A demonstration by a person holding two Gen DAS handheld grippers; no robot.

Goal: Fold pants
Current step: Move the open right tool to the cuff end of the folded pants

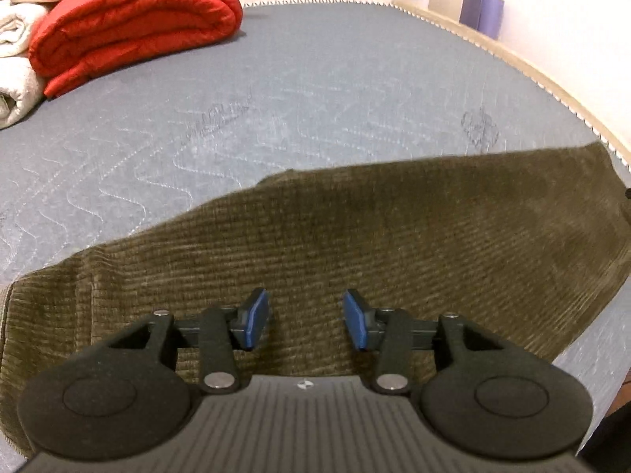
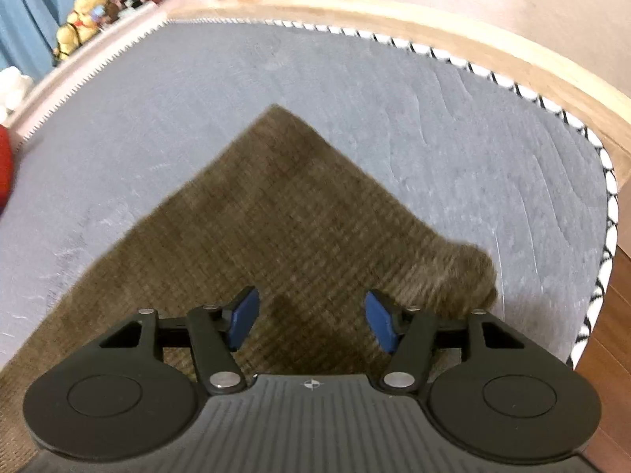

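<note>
1. Lying flat on a grey-blue quilted mattress (image 1: 299, 90), the olive-brown corduroy pants (image 1: 355, 236) stretch in the left wrist view from about 8 o'clock to 3 o'clock, filling the lower half of the picture.
2. The left gripper (image 1: 307, 317) points down at the cloth; its blue pads (image 1: 256, 317) stand apart with only flat fabric showing in the gap, and they pinch nothing.
3. At 10 o'clock in that view a folded red quilt (image 1: 134, 27) rests on the mattress, touching a cream blanket (image 1: 17, 59) at the left edge.
4. A purple box (image 1: 481, 12) stands at 1 o'clock beyond the mattress edge, against a pale wall (image 1: 552, 19).
5. In the right wrist view a corner of the pants (image 2: 284, 205) points toward 12 o'clock, the cloth widening down toward 6 and 7 o'clock.
6. The right gripper (image 2: 311, 321) hangs over the cloth with its fingers apart, nothing clamped between them; a raised fold of cloth sits just beside the right-hand pad at about 4 o'clock.
7. A wooden bed frame (image 2: 434, 27) curves round the mattress from 12 to 3 o'clock, inside it a black-and-white piped edge (image 2: 544, 100).
8. At 10 o'clock sit a yellow plush toy (image 2: 81, 19) and a blue curtain (image 2: 31, 12).
</note>
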